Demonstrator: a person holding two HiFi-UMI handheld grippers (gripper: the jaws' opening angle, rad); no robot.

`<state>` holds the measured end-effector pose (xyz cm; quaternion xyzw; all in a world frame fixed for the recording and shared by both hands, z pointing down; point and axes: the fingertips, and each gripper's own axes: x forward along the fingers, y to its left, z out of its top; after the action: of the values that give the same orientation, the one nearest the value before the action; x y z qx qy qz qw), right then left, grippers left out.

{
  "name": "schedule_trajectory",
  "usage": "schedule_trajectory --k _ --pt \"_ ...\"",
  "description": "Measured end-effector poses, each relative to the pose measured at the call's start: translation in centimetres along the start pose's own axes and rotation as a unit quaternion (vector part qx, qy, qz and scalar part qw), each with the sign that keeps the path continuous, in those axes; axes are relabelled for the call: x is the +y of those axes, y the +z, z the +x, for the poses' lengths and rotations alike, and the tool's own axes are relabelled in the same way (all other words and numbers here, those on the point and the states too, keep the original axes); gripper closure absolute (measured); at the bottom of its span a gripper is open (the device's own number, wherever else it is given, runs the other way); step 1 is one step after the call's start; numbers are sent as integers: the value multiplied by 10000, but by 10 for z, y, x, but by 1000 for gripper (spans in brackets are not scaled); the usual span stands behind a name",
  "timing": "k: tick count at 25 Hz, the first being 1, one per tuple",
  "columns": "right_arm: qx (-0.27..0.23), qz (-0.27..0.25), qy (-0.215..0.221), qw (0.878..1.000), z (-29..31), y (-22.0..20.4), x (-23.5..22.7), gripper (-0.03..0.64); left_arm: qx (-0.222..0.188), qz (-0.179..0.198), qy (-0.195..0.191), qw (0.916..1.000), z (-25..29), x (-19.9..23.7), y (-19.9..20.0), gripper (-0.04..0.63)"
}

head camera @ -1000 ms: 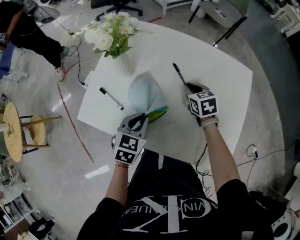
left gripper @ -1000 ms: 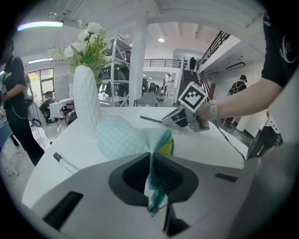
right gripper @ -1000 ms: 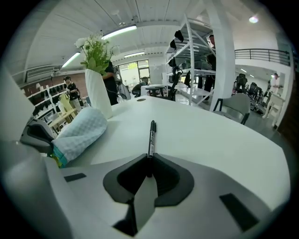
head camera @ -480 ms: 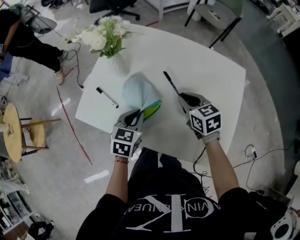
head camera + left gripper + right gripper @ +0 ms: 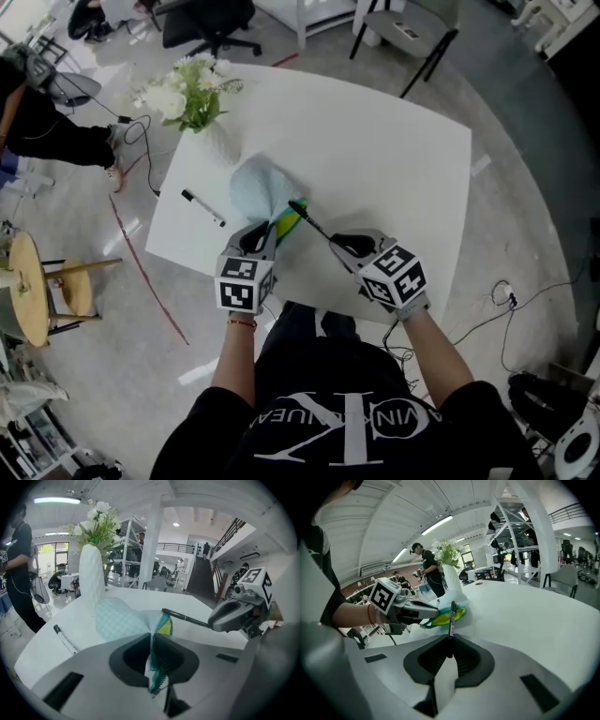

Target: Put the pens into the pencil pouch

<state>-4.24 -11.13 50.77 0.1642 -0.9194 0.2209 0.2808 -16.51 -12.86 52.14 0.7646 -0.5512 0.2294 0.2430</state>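
A pale blue checked pencil pouch [image 5: 258, 187] lies on the white table [image 5: 394, 159], its green and yellow mouth [image 5: 289, 221] turned to the right. My left gripper [image 5: 265, 239] is shut on the near edge of that mouth [image 5: 157, 667] and holds it up. My right gripper [image 5: 349, 246] is shut on a black pen [image 5: 317, 225], whose far tip reaches the pouch mouth [image 5: 445, 616]. In the right gripper view the pen [image 5: 451, 618] sticks straight out from between the jaws. A second black-and-white pen [image 5: 203, 208] lies on the table, left of the pouch.
A white vase with white flowers [image 5: 192, 94] stands at the table's far left corner, just behind the pouch. The table's near edge [image 5: 309, 298] runs under both grippers. Chairs and a person [image 5: 47, 122] are on the floor beyond.
My right gripper has carried the black pen left and nearer, from the table's middle to the pouch mouth. My left gripper has kept its hold on the pouch edge.
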Motion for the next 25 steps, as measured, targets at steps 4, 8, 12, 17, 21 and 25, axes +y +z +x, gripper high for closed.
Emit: schedule_trajectory --k 4,8,12,17,21,25 --pt "173 6 147 9997 0 -16 11 572 -48 26 10 10000 0 -3 3 561" --pt "356 78 163 9992 2 -29 16 572 -76 55 -10 10000 -1 -8 3 561" --pt "525 152 78 9985 4 -36 15 572 -111 111 -54 9999 0 -12 6 562" --pt "754 249 -14 9968 7 -45 12 572 -181 190 -193 9995 2 -20 9 561" --pt "846 290 -54 9960 9 -46 8 572 -128 248 -354 9990 5 -28 9 563" --pt "890 283 -48 9956 11 -43 8 572 -129 325 -485 9982 6 -39 10 563"
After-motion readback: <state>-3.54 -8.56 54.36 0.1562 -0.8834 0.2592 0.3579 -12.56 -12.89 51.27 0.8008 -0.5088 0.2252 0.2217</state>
